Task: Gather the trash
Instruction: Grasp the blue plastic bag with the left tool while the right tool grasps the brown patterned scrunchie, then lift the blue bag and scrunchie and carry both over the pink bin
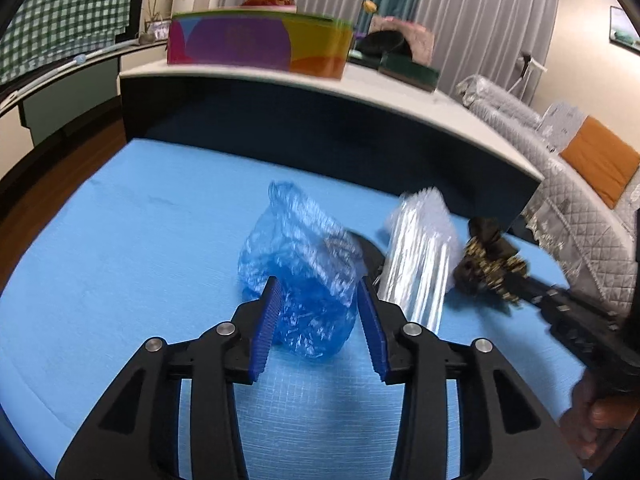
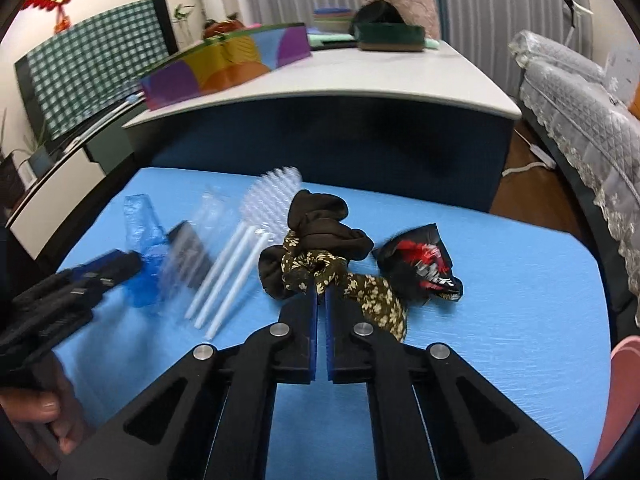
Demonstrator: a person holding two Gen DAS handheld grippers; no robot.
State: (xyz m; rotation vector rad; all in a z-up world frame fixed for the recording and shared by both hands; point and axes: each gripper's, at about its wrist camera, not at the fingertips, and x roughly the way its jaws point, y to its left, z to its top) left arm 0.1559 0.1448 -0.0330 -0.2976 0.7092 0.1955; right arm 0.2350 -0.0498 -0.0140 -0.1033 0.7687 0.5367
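— Two grippers share this blue mat (image 2: pixel 520 300); how do they stand?

— From its own camera, the left gripper (image 1: pixel 318 300) sits at lower centre with its blue pads spread apart. A crumpled blue plastic bag (image 1: pixel 298 272) lies between them, yet neither pad visibly presses on it, so the bag rests loose on the mat.

— And the right one?

— The right gripper (image 2: pixel 321 298), at lower centre of its own view, has its pads drawn almost together on the floral fabric scrap (image 2: pixel 360 284), pinching it at the tips. A brown cloth (image 2: pixel 320 224) is bunched just behind that scrap, touching it.

— What else is on the mat?

— A clear packet of white plastic forks (image 2: pixel 240 256) lies left of centre in the right view, between the bag and the fabric. A black and red snack wrapper (image 2: pixel 424 264) lies right of centre, just beside the floral scrap.

— Anything behind?

— A white table (image 2: pixel 360 80) crosses the upper part of the frame, carrying a colourful box (image 2: pixel 224 64).

— Is the person visible?

— Only fingers (image 2: pixel 48 412) at the lower left, around the left gripper's handle.
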